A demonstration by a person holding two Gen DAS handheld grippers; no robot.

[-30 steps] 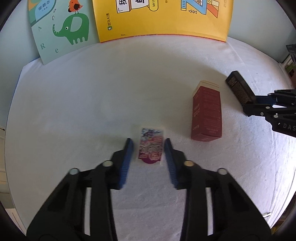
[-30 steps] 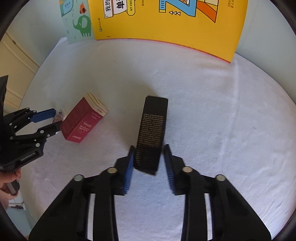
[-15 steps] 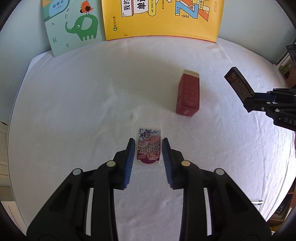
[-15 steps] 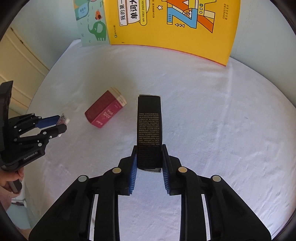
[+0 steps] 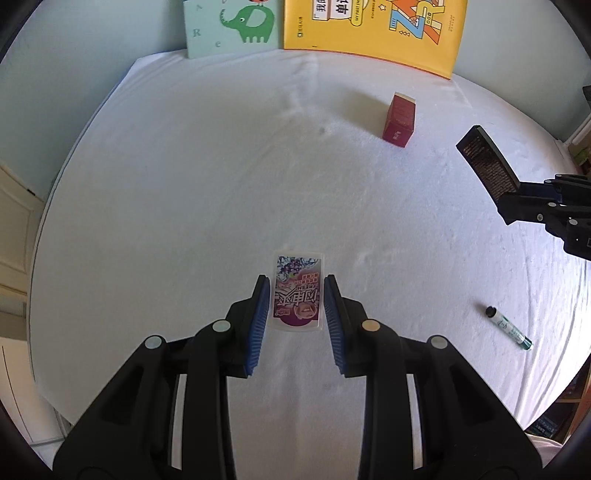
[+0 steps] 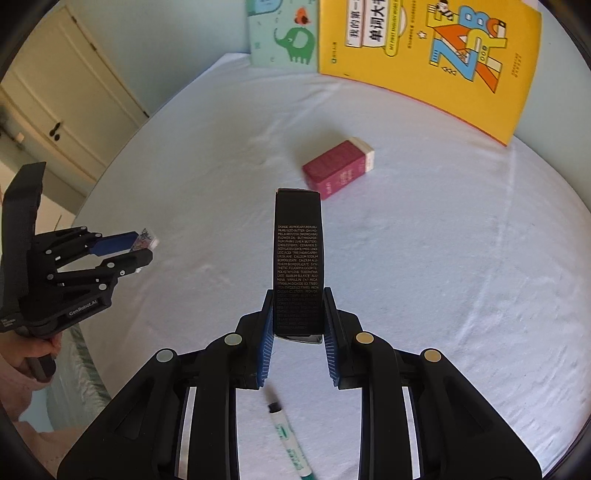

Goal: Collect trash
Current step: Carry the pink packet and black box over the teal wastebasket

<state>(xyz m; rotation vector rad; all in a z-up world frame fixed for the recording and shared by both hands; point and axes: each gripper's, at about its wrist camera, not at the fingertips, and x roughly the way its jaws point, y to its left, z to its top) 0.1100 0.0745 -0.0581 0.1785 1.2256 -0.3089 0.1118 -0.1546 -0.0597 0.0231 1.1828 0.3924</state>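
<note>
My left gripper is shut on a small purple snack packet and holds it flat above the white-clothed table. The right wrist view shows that same left gripper at the left with the packet sticking out of its tips. My right gripper is shut on the lower end of a tall black box with fine print, also off the table. In the left wrist view the black box juts up at the right. A dark red box lies on the cloth beyond both.
A green-capped marker lies on the cloth near the front edge. A yellow book and a green elephant book lean against the back wall. Cream cupboard doors stand at the left. A person's hand grips the left handle.
Both grippers have risen and drawn back from the books, each carrying its item off the cloth. The red box now looks smaller and farther. The marker has come into view.
</note>
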